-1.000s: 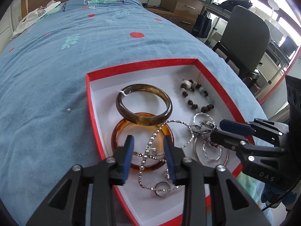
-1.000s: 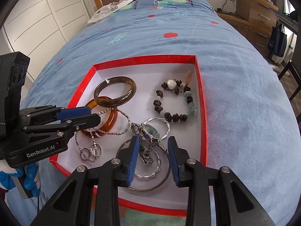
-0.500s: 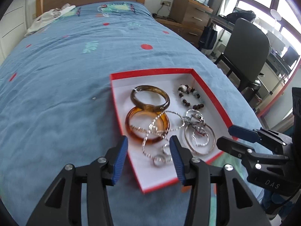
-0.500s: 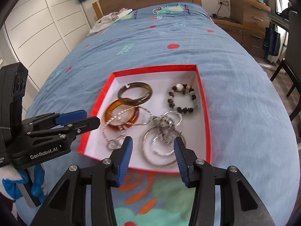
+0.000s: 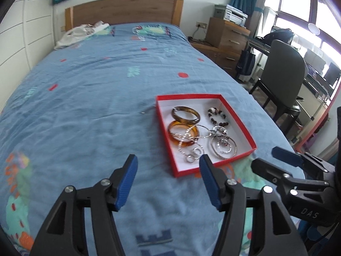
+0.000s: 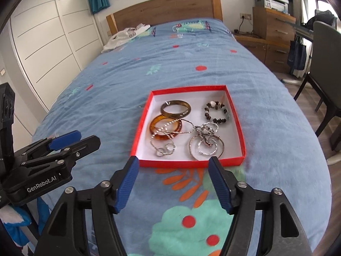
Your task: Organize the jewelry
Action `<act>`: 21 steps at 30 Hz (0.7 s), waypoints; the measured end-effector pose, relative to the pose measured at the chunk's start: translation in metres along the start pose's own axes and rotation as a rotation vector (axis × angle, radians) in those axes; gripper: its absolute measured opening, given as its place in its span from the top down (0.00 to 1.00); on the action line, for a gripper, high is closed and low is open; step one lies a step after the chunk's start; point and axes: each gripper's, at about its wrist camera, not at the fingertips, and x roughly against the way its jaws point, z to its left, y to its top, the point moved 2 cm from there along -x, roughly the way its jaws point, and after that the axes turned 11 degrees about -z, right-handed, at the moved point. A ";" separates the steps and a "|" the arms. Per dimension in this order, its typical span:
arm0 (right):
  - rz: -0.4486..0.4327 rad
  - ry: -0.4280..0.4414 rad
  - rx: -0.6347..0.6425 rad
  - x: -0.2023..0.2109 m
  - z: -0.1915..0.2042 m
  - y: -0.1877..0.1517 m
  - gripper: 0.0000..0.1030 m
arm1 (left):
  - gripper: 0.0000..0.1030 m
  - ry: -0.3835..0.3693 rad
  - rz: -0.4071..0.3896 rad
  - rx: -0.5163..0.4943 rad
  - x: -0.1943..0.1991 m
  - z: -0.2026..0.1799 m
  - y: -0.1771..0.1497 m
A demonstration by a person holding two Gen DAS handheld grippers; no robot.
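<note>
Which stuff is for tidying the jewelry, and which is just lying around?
For the job: red box, brown bangle, amber bangle, bead bracelet, silver chains and hoops.

Just lying about: white clothes, chair, drawers, printer.

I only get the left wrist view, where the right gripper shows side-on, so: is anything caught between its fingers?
Observer: No. The right gripper has just been opening; its fingers stand wide, framing only the red box near wall and the bedspread.
Operator: What's under my left gripper?
Observer: Blue-and-white fabric, likely a glove, shows beneath the left gripper, which has also just been opening and is empty.
</note>
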 end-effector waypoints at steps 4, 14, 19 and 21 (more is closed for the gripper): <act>-0.022 -0.003 0.018 0.018 0.019 -0.002 0.29 | 0.42 0.041 -0.023 0.011 0.026 0.015 -0.004; -0.066 -0.011 0.035 0.056 0.046 -0.013 0.18 | 0.42 0.099 -0.111 -0.005 0.086 0.036 -0.007; -0.088 -0.023 0.032 0.071 0.044 -0.015 0.13 | 0.42 0.137 -0.132 -0.008 0.105 0.044 -0.010; -0.099 -0.027 0.024 0.076 0.043 -0.016 0.10 | 0.42 0.151 -0.142 -0.009 0.111 0.045 -0.012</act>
